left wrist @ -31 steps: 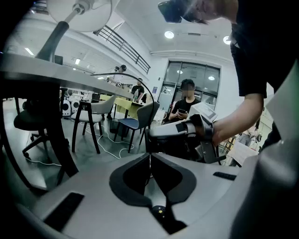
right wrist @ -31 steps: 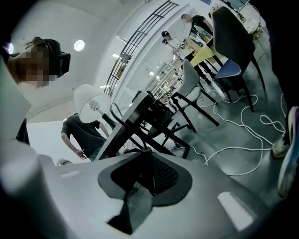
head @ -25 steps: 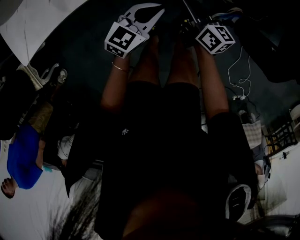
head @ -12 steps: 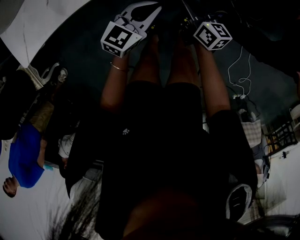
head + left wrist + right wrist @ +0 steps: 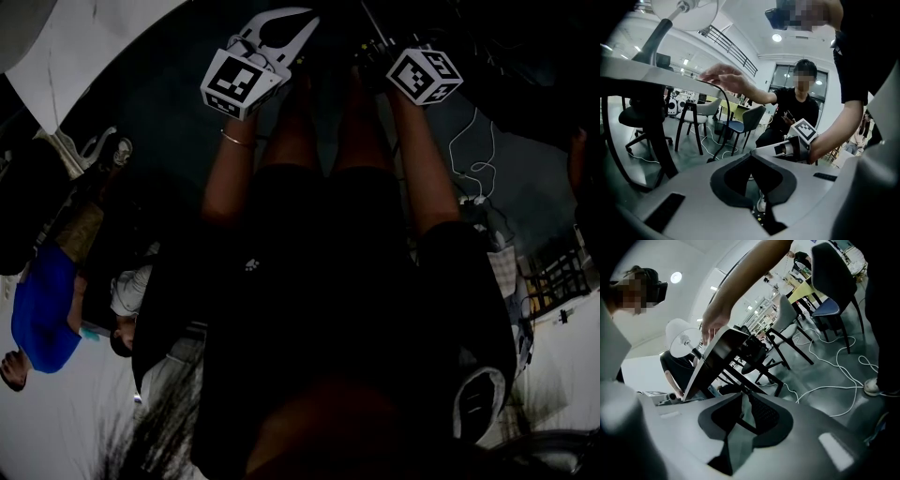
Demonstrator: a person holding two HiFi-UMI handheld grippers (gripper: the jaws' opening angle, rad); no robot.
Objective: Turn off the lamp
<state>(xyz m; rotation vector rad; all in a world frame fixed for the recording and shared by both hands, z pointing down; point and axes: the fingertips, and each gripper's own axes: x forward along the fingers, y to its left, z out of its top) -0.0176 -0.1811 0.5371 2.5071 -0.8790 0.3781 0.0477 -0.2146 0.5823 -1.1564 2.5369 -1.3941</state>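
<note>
Two grippers, one per hand, held out side by side, neither touching the bench. Left gripper (image 5: 751,155): jaws closed tip to tip, nothing held. Right gripper (image 5: 741,397): jaws likewise drawn together at the tips, nothing between the pads. One lamp (image 5: 686,10), white round shade on a dark slanted arm, standing on the single bench (image 5: 642,72), ahead of and above both grippers and well apart from each; also visible, small and tilted, in the right gripper view. One bare hand (image 5: 725,79) of a bystander over the bench top, just beside the lamp. One seated person (image 5: 799,105) in black farther back. Three chairs countable on the floor (image 5: 689,152) in the left gripper view: one black office chair (image 5: 633,117), one pale chair (image 5: 701,110), one blue-seated chair (image 5: 743,123). White cable (image 5: 834,359) looped across the floor; number of separate cables not countable.
</note>
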